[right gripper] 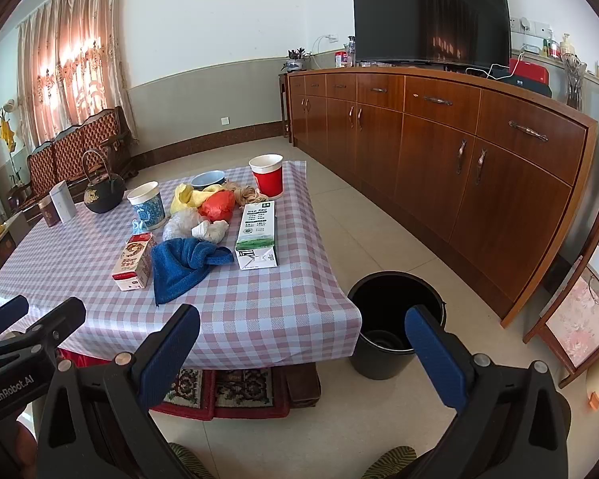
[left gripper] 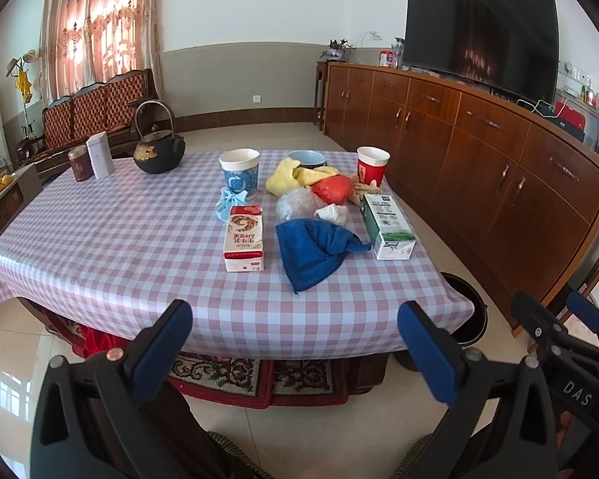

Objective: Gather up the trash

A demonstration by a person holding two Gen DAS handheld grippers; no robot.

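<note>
I am seeing the cloth (left gripper: 313,253) lying between two cartons (left gripper: 244,237) (left gripper: 387,225) on the table (left gripper: 119,255); bucket (right gripper: 395,323) sitting right, on floor.

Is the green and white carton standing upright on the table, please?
No, the green and white carton lies flat on its side on the checked tablecloth, beside the blue towel.

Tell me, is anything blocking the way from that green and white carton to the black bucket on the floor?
Nothing visible does. The green and white carton lies near the table's right edge, and the black bucket stands open on the floor just beyond that corner, with bare floor around it.
</note>
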